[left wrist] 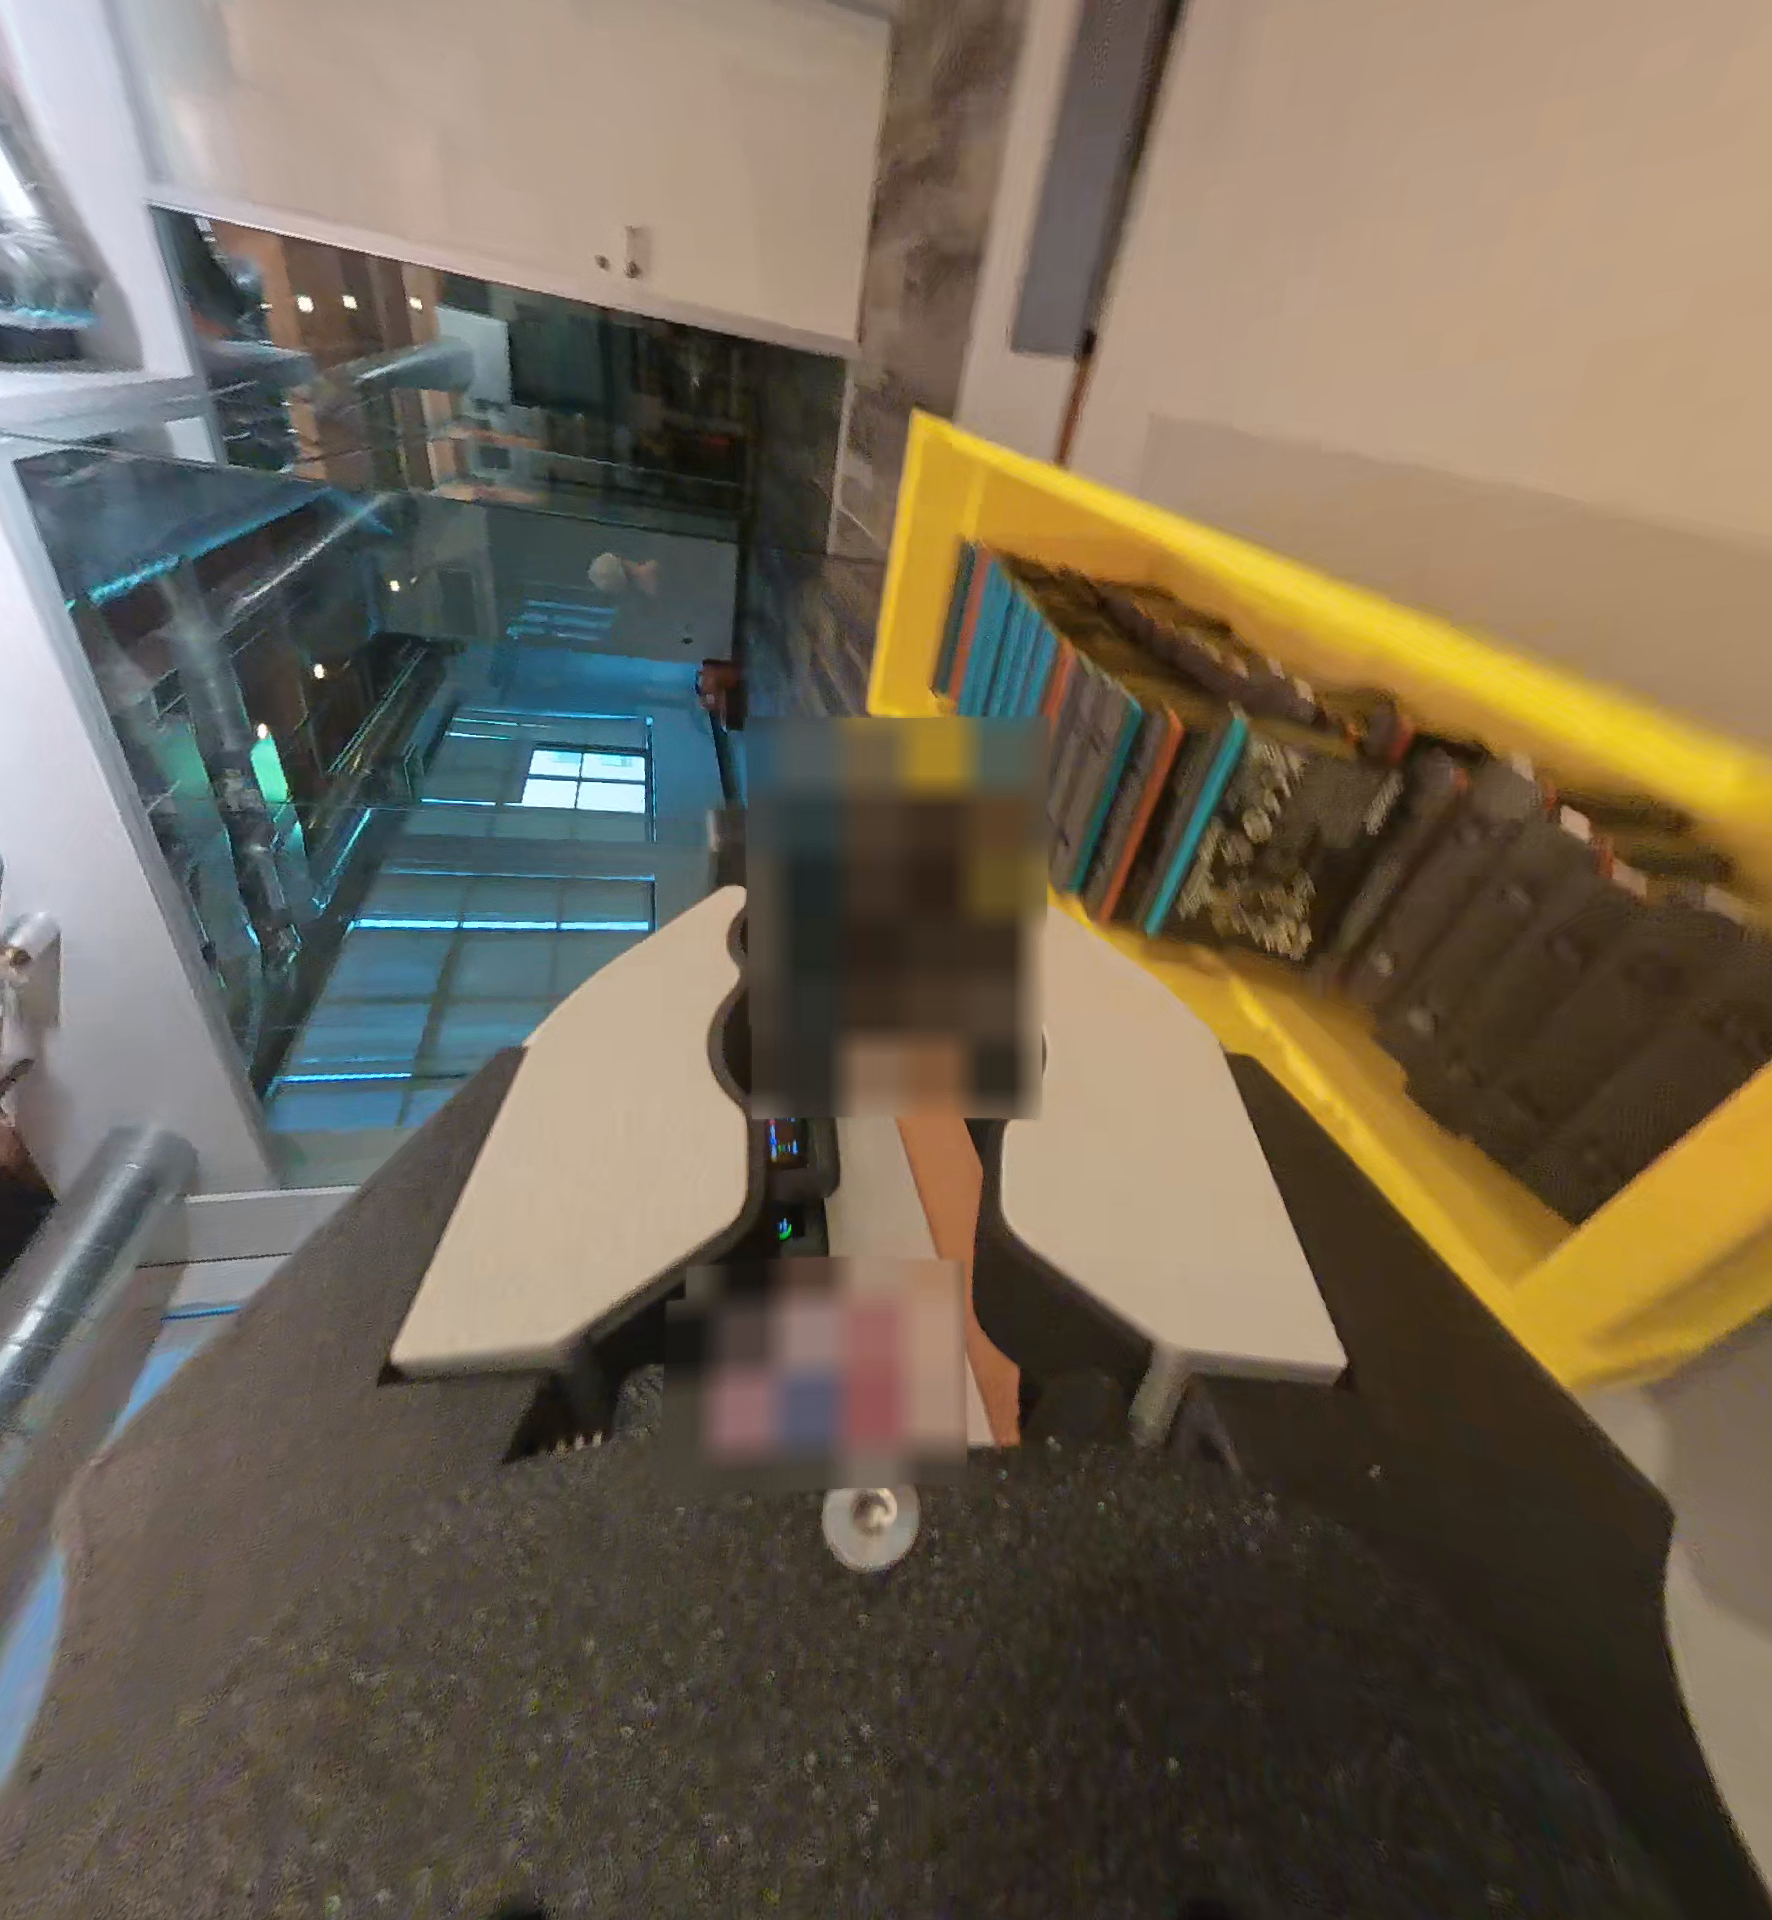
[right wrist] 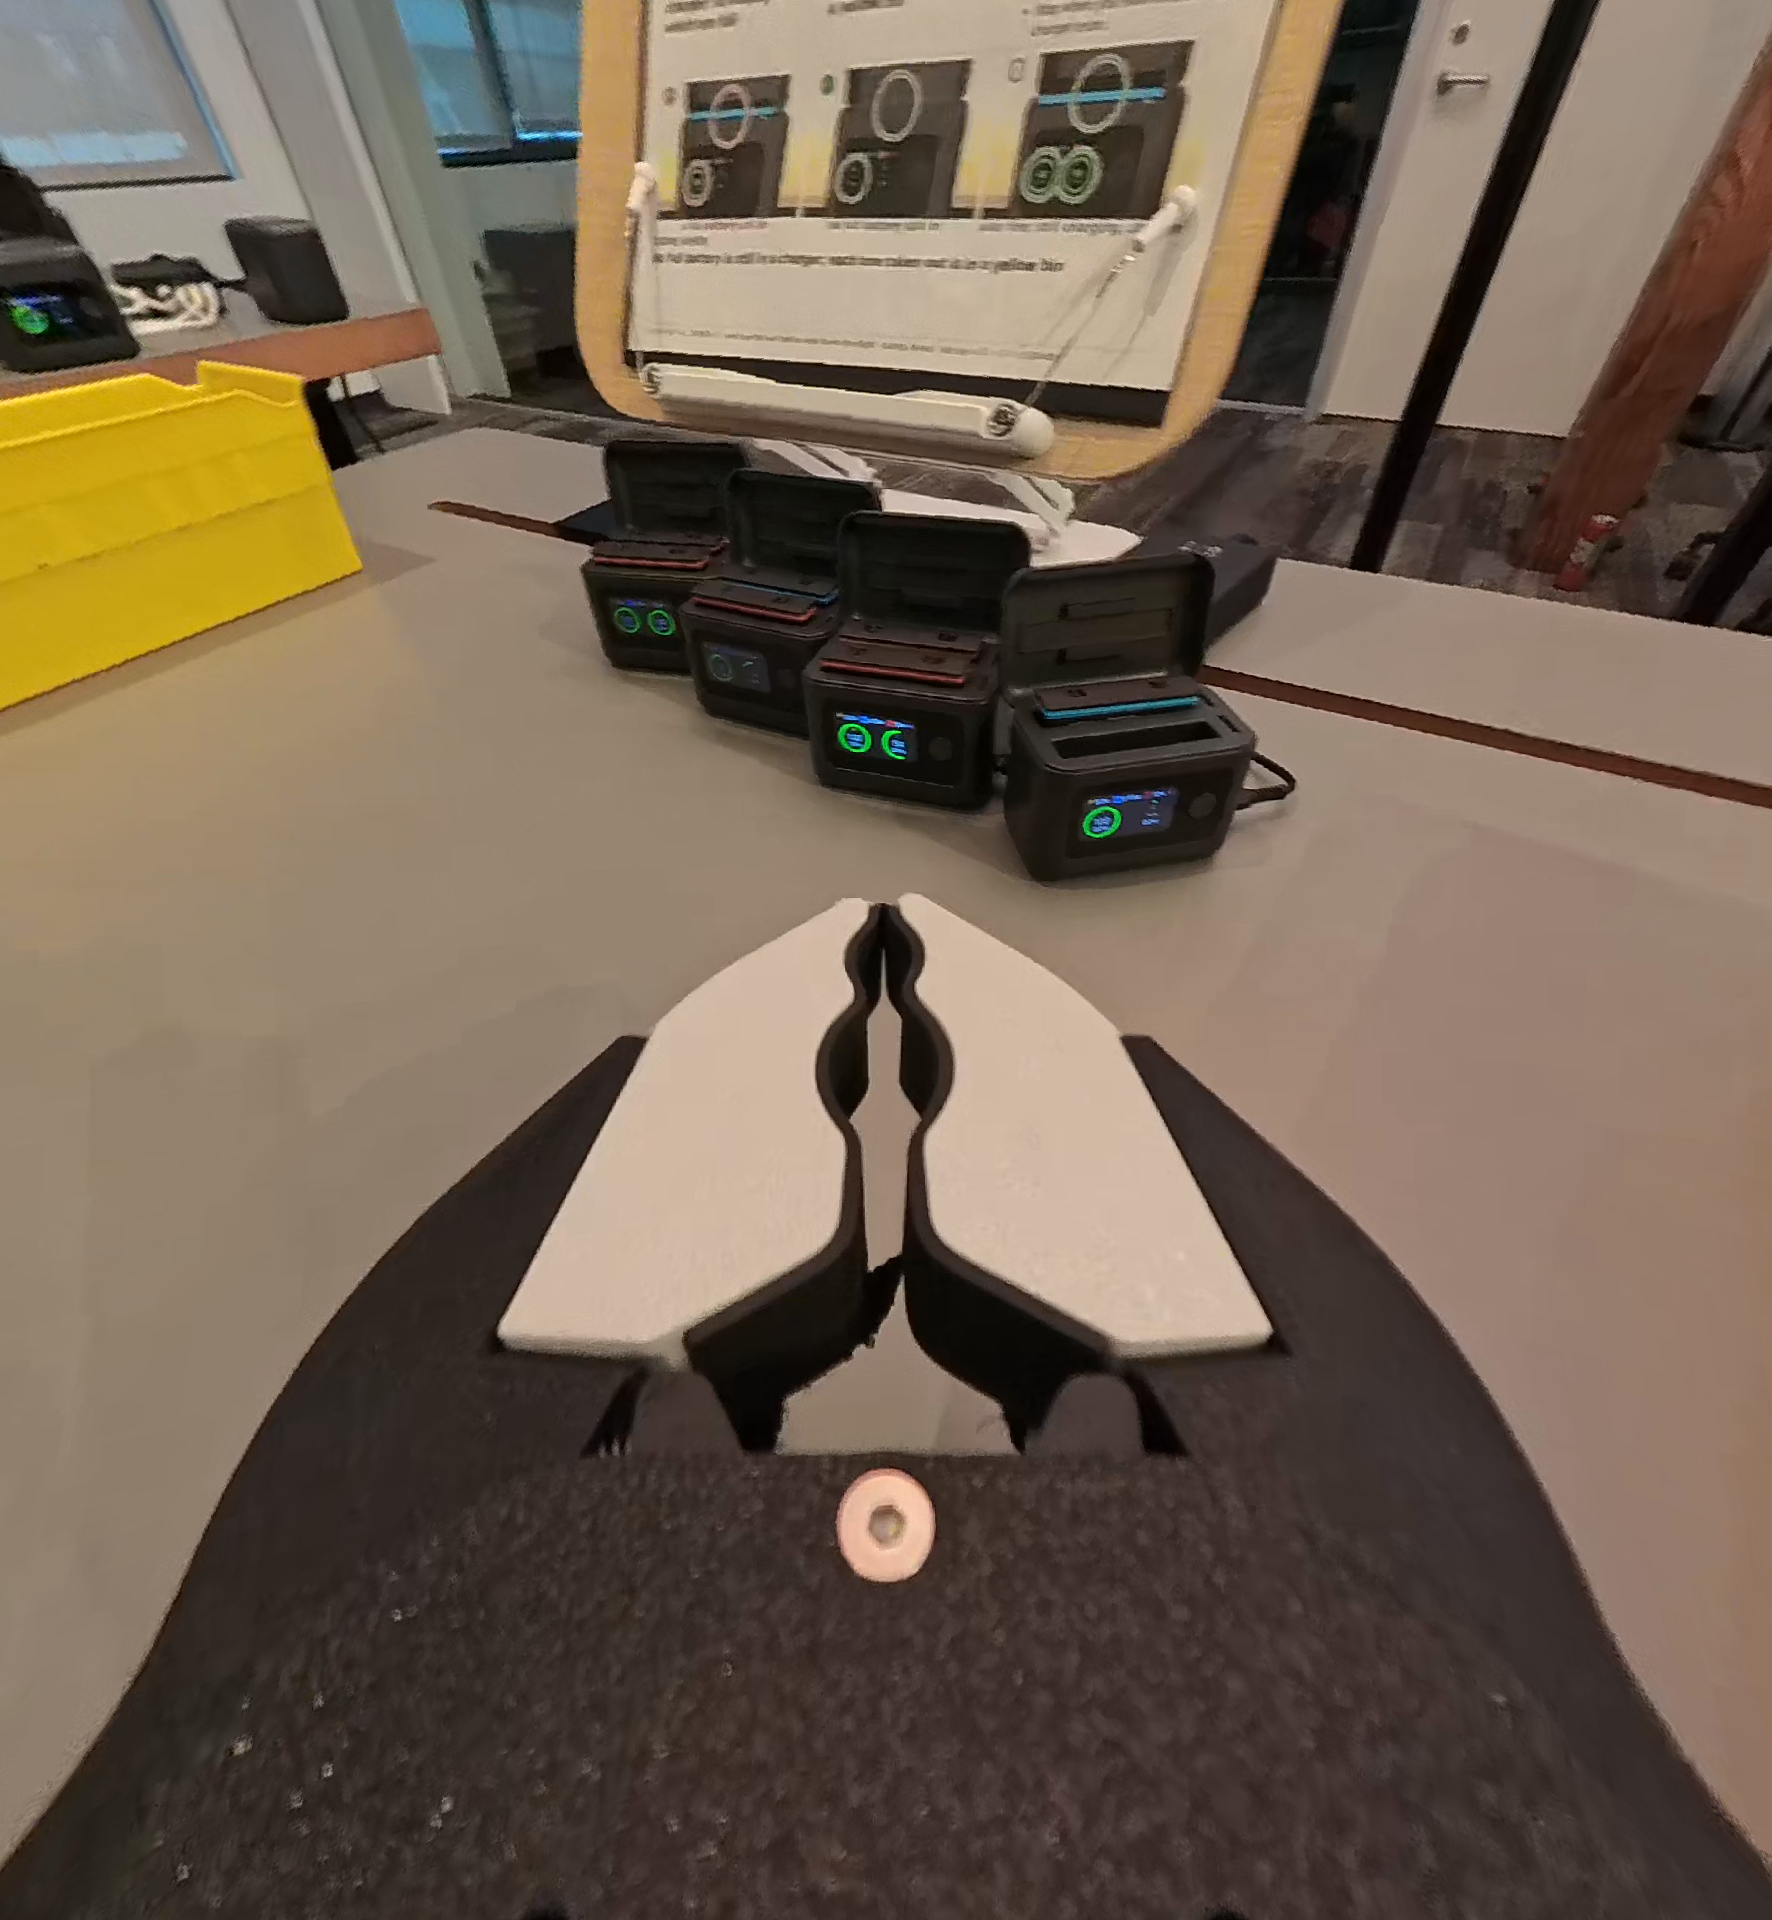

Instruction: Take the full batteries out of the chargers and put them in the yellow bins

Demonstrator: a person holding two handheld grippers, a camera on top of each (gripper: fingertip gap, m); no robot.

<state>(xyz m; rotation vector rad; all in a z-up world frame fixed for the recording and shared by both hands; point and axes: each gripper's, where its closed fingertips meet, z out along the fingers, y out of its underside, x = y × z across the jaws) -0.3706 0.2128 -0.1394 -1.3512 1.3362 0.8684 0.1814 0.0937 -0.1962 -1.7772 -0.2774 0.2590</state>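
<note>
A: What is my left tool doing?

B: On my left wrist feed, the left gripper (left wrist: 887, 1039), with pale grey fingers on a black speckled body, has its fingers spread apart. Something sits between them, but a mosaic patch covers it, so I cannot tell whether it is clamped on anything. The view is rolled sideways and blurred.

A: And the bin?

B: The yellow plastic bin (left wrist: 1692, 1278) lies just right of those fingers. It is packed with dark flat batteries (left wrist: 1484, 914) standing on edge in a row, some with teal edges, some with orange.

A: The right side?

B: My right gripper (right wrist: 887, 909) is clenched on nothing, its pale grey fingertips meeting above the grey tabletop (right wrist: 342, 831). Ahead stand four black box chargers (right wrist: 923, 675) in a diagonal row, lids up, with green rings lit on their small screens. The nearest charger (right wrist: 1126, 790) holds one teal-edged battery (right wrist: 1110, 710) in its rear slot; its front slot is open. The other three show red-edged batteries on top.

A: Anything else?

B: A second yellow bin (right wrist: 123, 520) sits far left on the table, and a wood-framed instruction board (right wrist: 923, 208) stands behind the chargers.
</note>
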